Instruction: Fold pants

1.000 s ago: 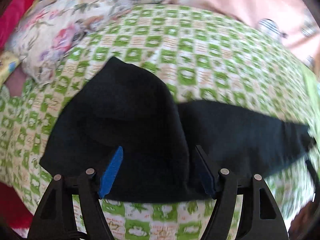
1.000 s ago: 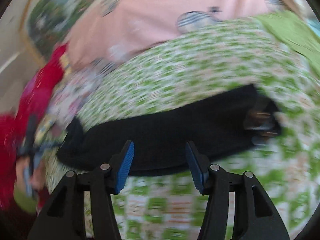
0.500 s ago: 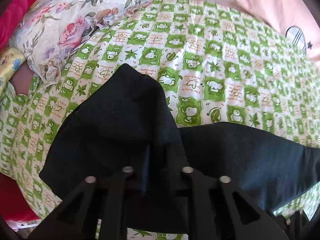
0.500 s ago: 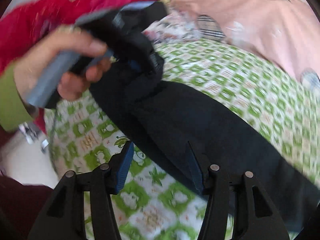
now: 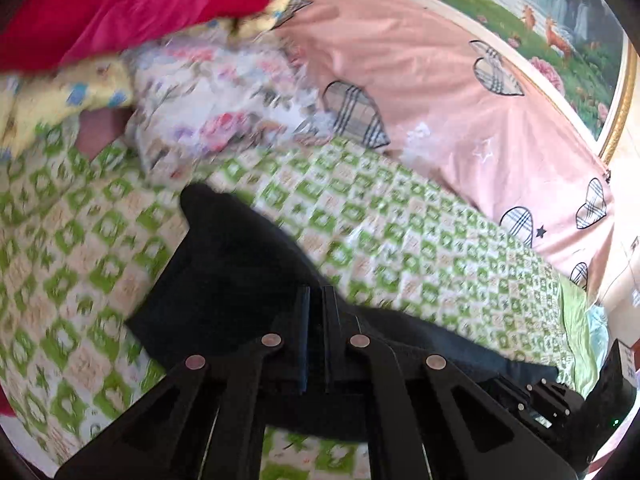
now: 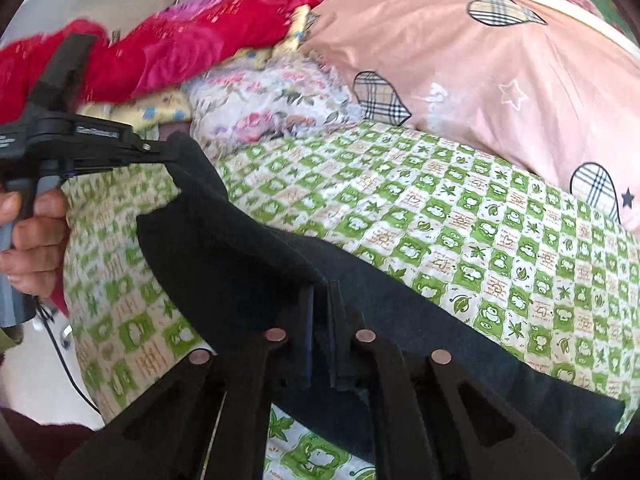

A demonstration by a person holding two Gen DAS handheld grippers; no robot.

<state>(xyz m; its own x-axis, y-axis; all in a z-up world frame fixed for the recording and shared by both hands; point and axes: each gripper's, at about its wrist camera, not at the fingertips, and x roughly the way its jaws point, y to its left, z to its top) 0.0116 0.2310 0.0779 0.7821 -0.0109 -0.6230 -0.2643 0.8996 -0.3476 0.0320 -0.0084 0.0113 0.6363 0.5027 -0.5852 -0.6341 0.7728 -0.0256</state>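
Bed first in the left wrist view: green-and-white checked sheet [image 5: 420, 248] across the middle, pink duvet with plaid hearts [image 5: 460, 92] behind, floral pillow [image 5: 224, 120] and red blanket [image 5: 132, 0] at the far left, painted landscape headboard [image 5: 540, 8] beyond. Black pants [image 5: 224, 276] lying on the sheet, one end raised toward the camera, the rest trailing off to the right. Left gripper [image 5: 316, 336] with jaws drawn nearly together, only a thin slit between, pinching the dark cloth at its near edge. Part of the other tool visible at the lower right corner, over the far stretch of fabric. Much motion blur on the left half, so finer creases not readable. Then the right wrist view: same checked sheet [image 6: 460, 216], pink duvet [image 6: 480, 80], floral pillow [image 6: 276, 100] and red blanket [image 6: 192, 40]. Pants [image 6: 240, 264] running diagonally from upper left to lower right, lifted slightly off the bed at two points. Right gripper [image 6: 320, 336] likewise almost closed, clamped on a ridge of the black fabric. Left gripper [image 6: 160, 152] seen from the side, held by the left hand [image 6: 36, 240], nipping a corner of the pants. Judging by this, garment gathered long and narrow and gripped at two places; crosswise folds seemingly not yet made, nor any neat final stack.
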